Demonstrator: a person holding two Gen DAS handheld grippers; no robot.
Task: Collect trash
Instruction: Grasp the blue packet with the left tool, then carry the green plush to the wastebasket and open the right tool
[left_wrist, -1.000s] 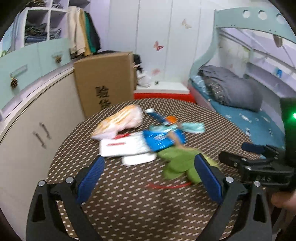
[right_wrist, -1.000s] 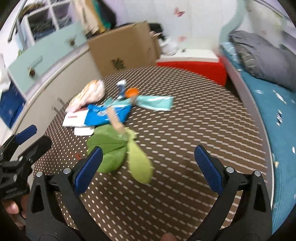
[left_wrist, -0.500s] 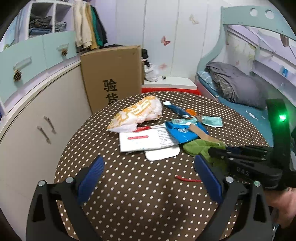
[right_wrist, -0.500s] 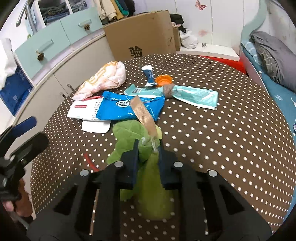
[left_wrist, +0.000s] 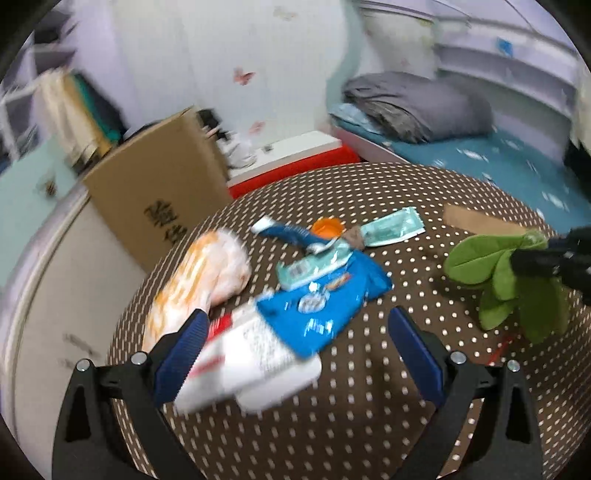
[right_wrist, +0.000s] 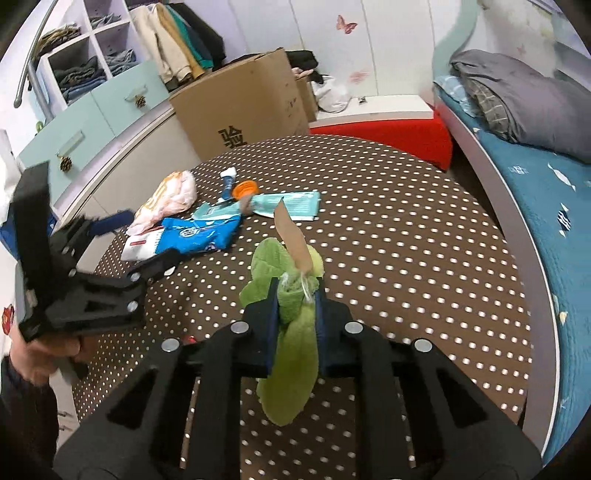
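Observation:
My right gripper (right_wrist: 295, 295) is shut on a green leaf-shaped plush with a brown paper tag (right_wrist: 291, 347) and holds it above the dotted brown table (right_wrist: 406, 258); the plush also shows in the left wrist view (left_wrist: 513, 280). My left gripper (left_wrist: 295, 347) is open, low over a white packet (left_wrist: 251, 362) and a blue wrapper (left_wrist: 317, 306). An orange-white bag (left_wrist: 207, 280), a teal wrapper (left_wrist: 391, 229) and an orange cap (left_wrist: 327, 227) lie beyond.
A cardboard box (right_wrist: 240, 110) stands behind the table by pale cabinets (right_wrist: 92, 110). A red-and-white bench (right_wrist: 384, 122) and a bed with a grey duvet (right_wrist: 524, 107) are at the right. A thin red strip (left_wrist: 498, 349) lies on the table.
My right gripper closed on the green plush and lifted it off the table. My left gripper moved forward, close over the white packet and blue wrapper.

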